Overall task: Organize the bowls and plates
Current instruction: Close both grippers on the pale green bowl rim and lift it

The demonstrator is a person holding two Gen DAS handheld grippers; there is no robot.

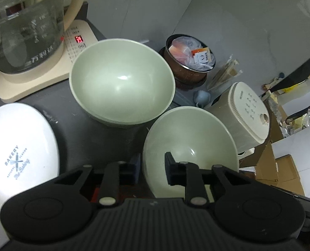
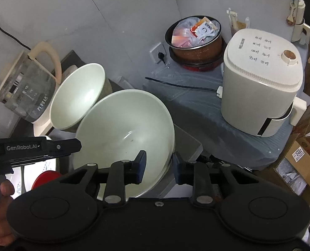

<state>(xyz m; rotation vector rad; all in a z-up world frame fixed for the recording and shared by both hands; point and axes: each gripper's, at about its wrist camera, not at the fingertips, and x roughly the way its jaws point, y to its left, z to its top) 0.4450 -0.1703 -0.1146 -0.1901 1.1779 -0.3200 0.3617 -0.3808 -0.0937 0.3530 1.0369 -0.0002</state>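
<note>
**Both grippers on the near green bowl**

Left wrist view: the left gripper (image 1: 150, 168) has its fingers straddling the near bowl (image 1: 188, 144) rim, one pad inside and one outside; can't tell if they actually pinch it. A second bowl (image 1: 121, 83) sits behind on the dark counter (image 1: 104, 138), with a white plate (image 1: 18, 146) at left and a glass kettle (image 1: 23, 29) behind.

Right wrist view: the right gripper (image 2: 158, 167) straddles the same bowl's (image 2: 123, 125) rim, fingers parted, no visible contact. An air fryer (image 2: 261, 92) stands well off to the right.
</note>
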